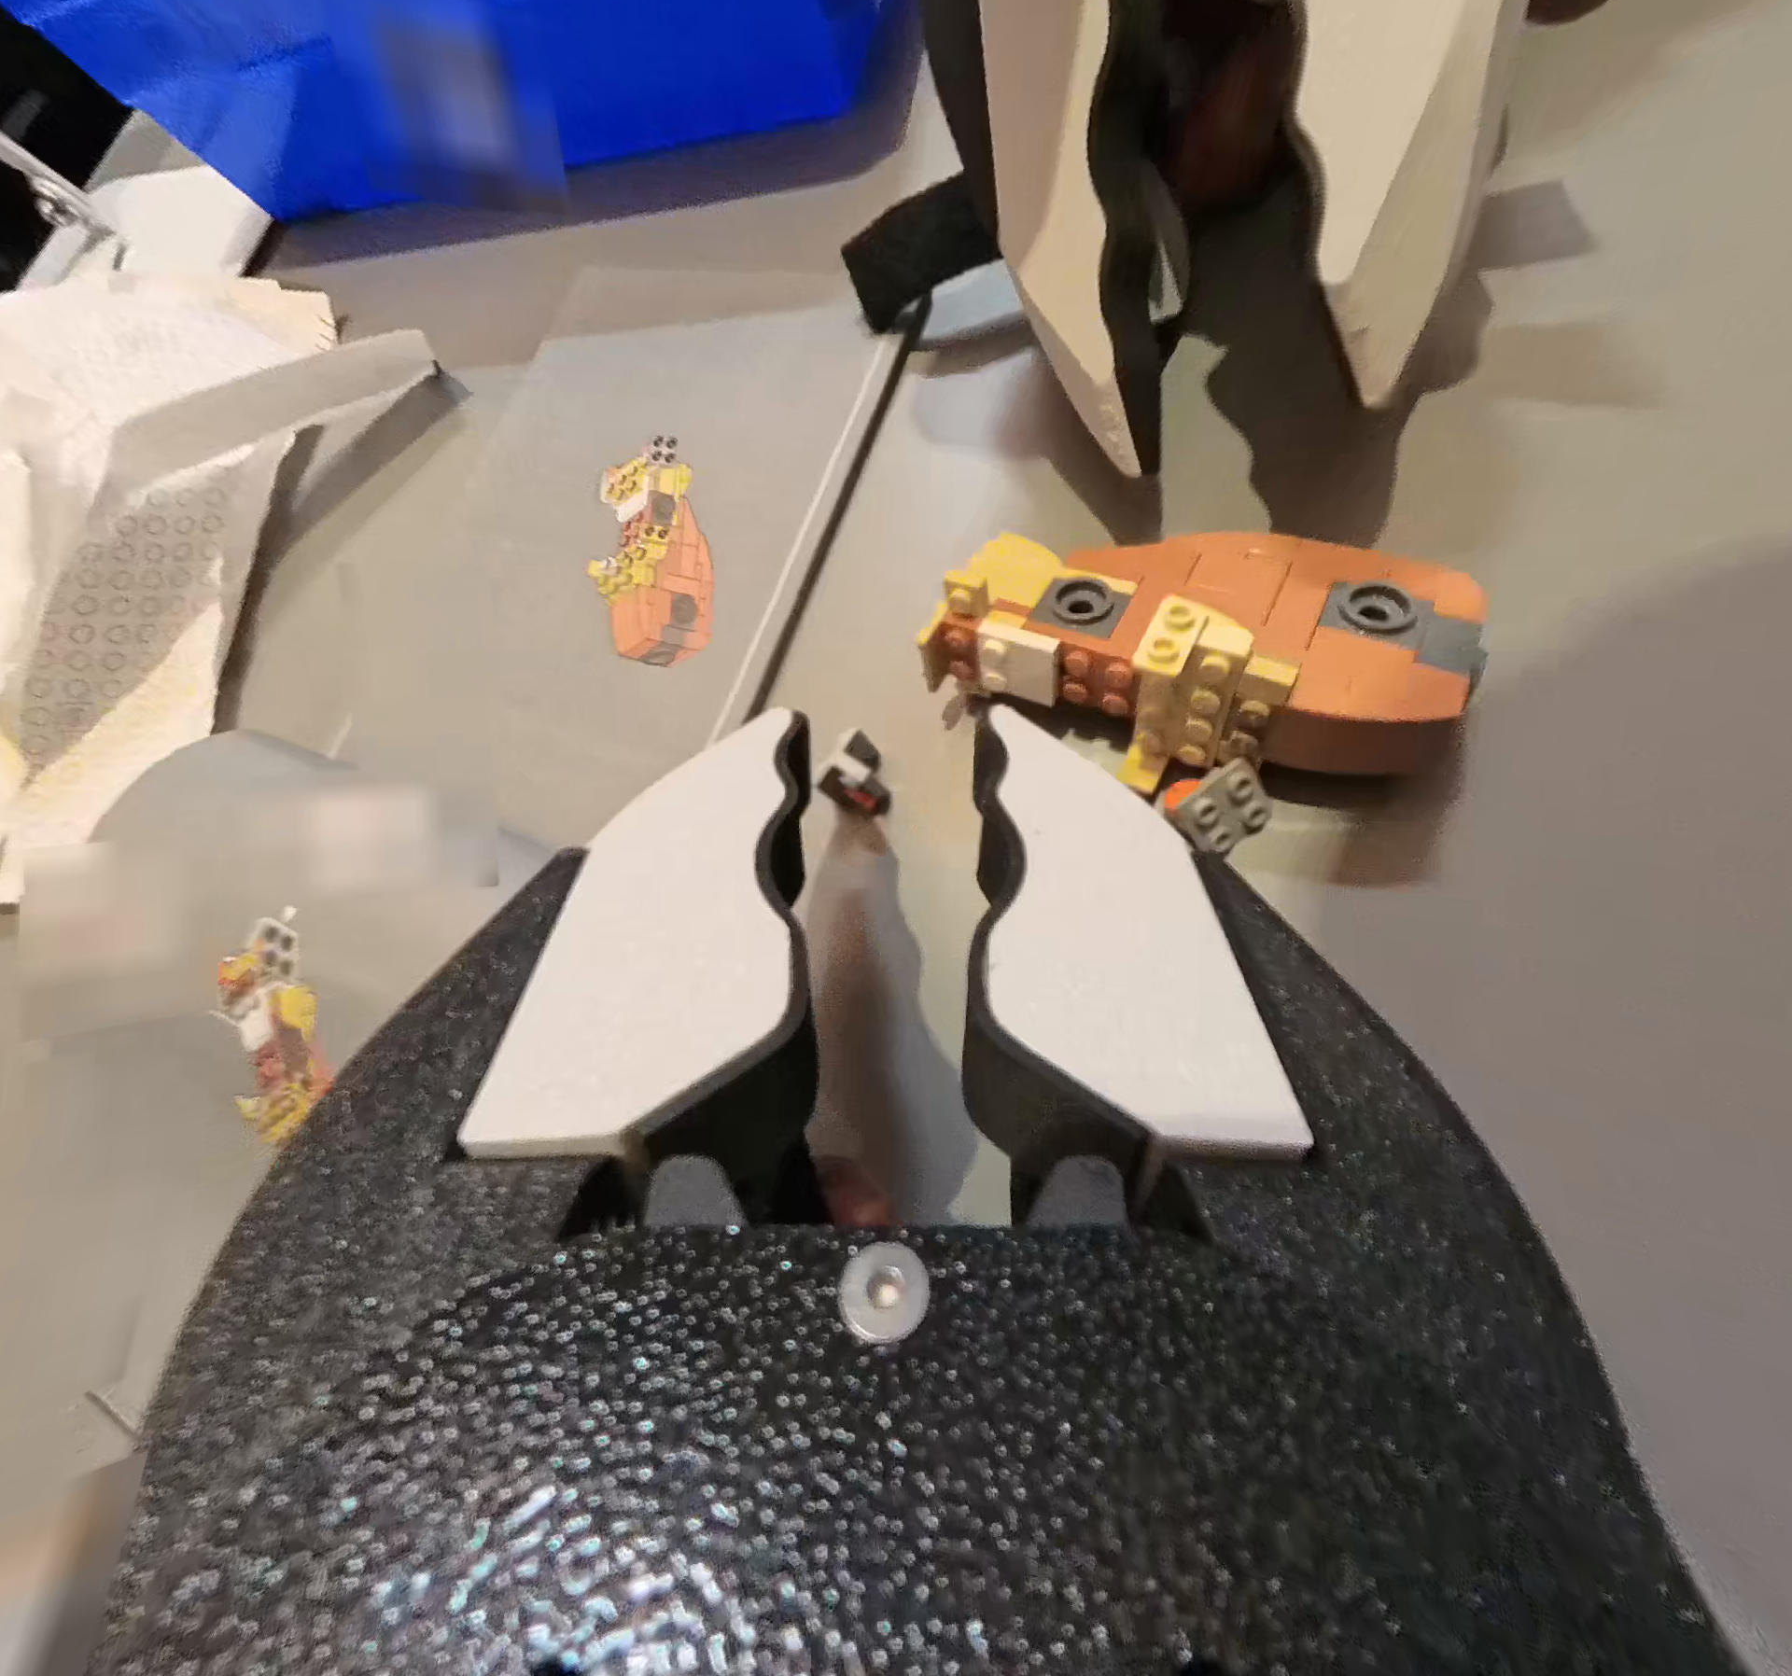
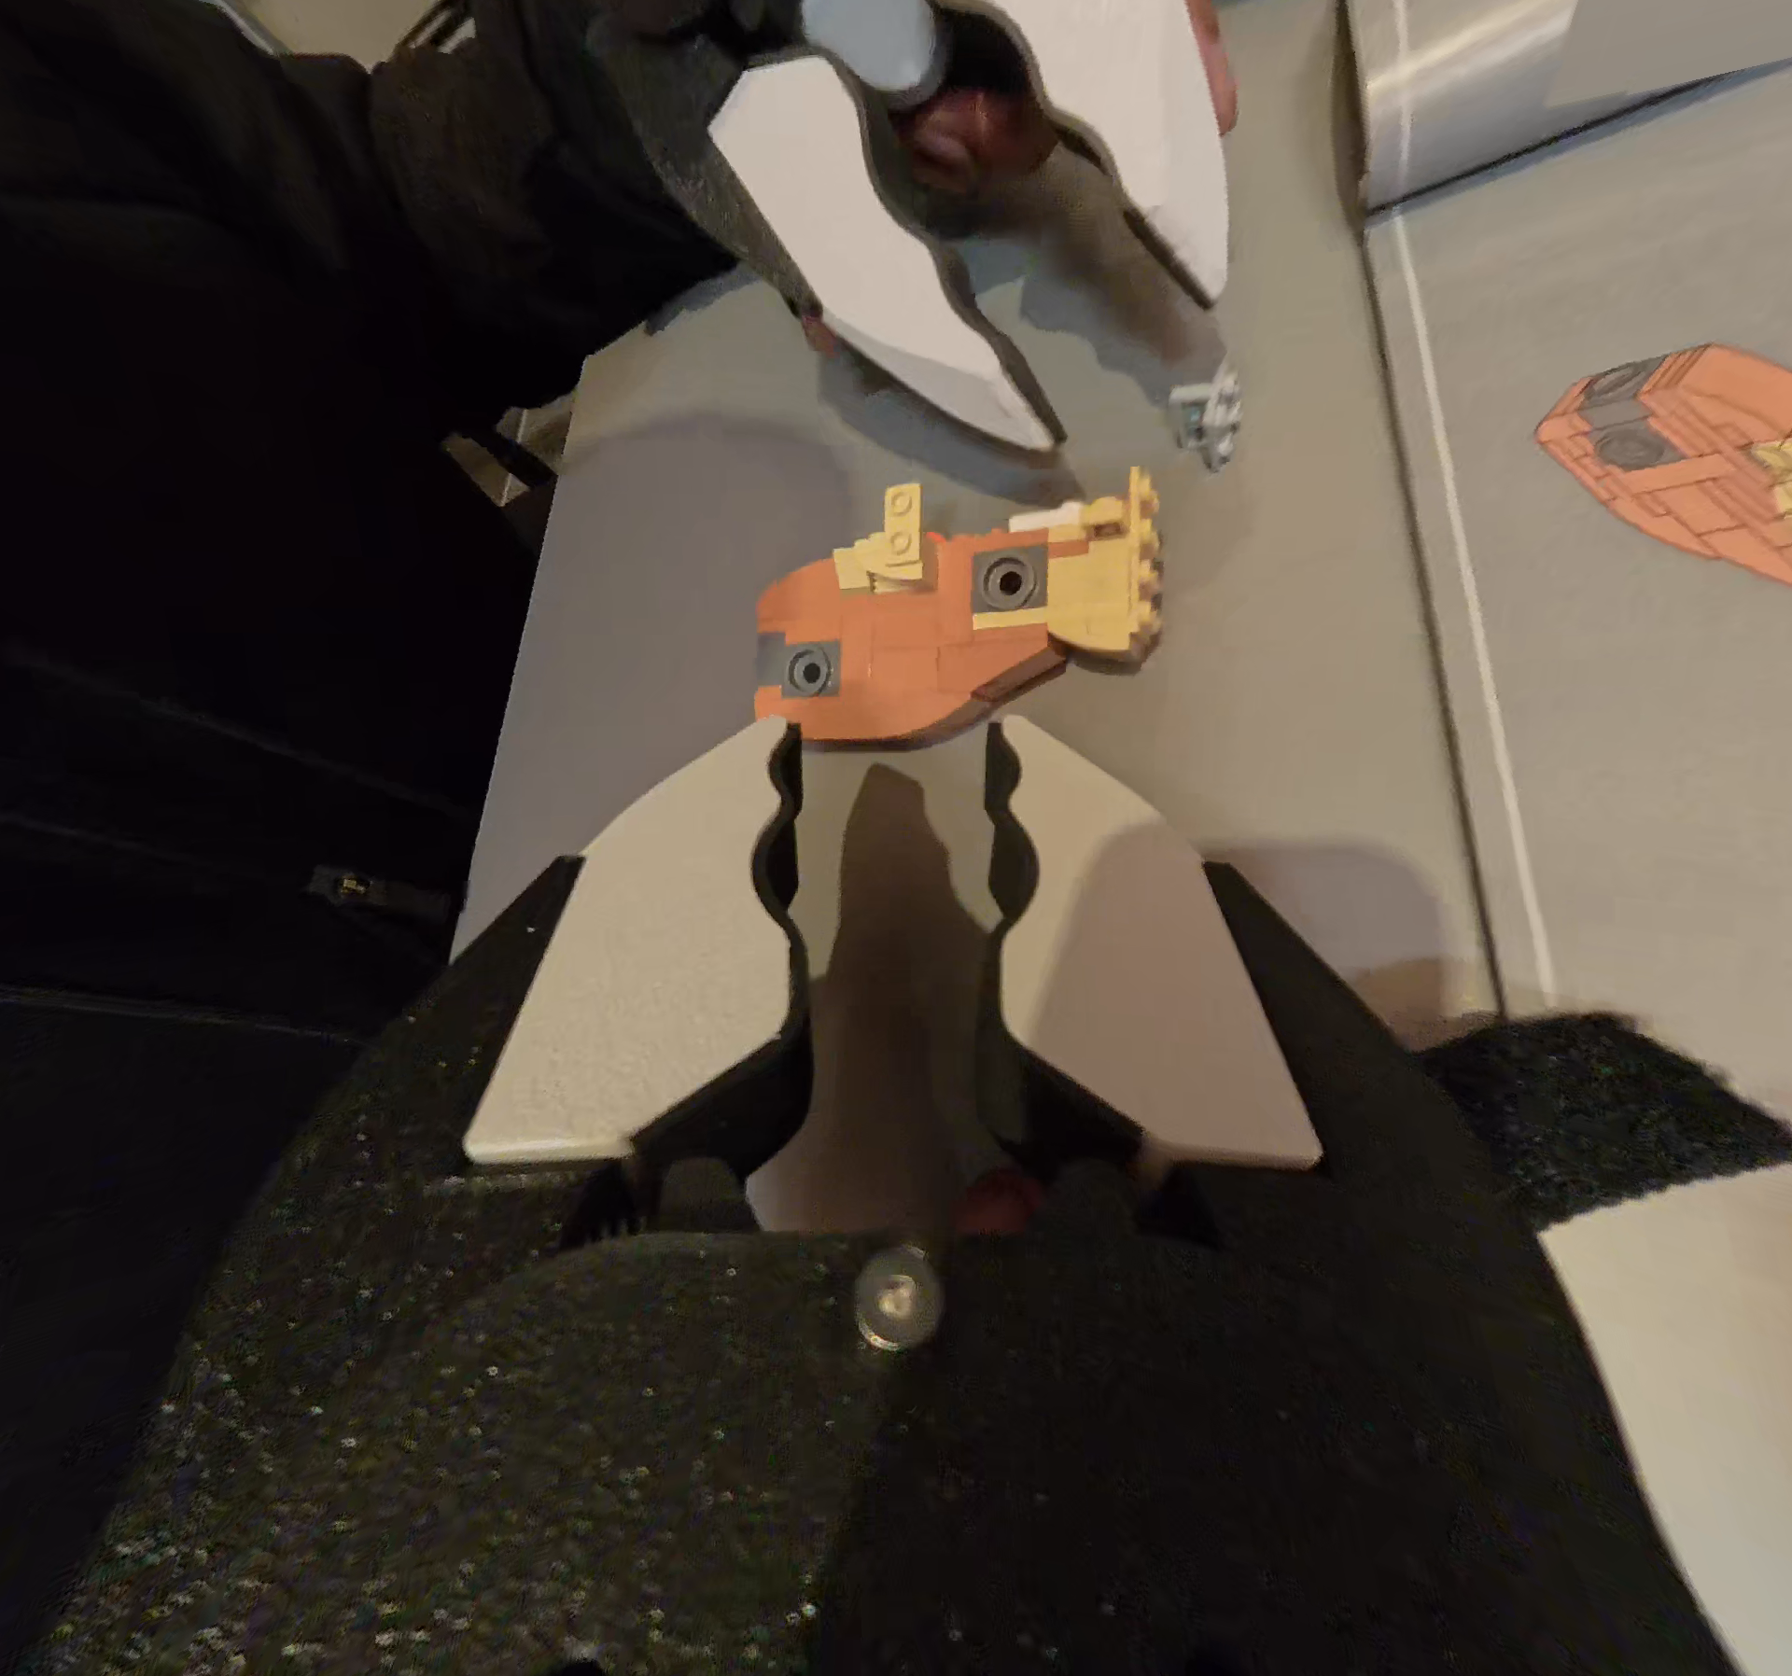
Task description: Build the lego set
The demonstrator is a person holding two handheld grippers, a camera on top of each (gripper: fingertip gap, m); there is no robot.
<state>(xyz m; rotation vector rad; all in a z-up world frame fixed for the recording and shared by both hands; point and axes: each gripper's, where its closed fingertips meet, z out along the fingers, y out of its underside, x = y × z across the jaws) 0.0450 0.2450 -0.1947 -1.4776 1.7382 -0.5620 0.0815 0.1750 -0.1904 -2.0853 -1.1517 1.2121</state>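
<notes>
Both tongs point(image 1: 887, 737) point(image 2: 887, 737) gape (empty) beside lego model point(image 2: 931, 621).

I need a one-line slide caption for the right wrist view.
Open right gripper faces the orange lego model on the grey table; open left gripper opposite.

One orange-and-tan brick-built lego body point(image 1: 1261, 650), one loose grey studded plate point(image 1: 1224, 803), one small black-and-white piece point(image 1: 853, 776), two claws.

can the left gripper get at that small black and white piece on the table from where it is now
Probably yes: the left gripper is open, and the small black and white piece lies on the table just ahead between its fingertips, with nothing in between.
</notes>
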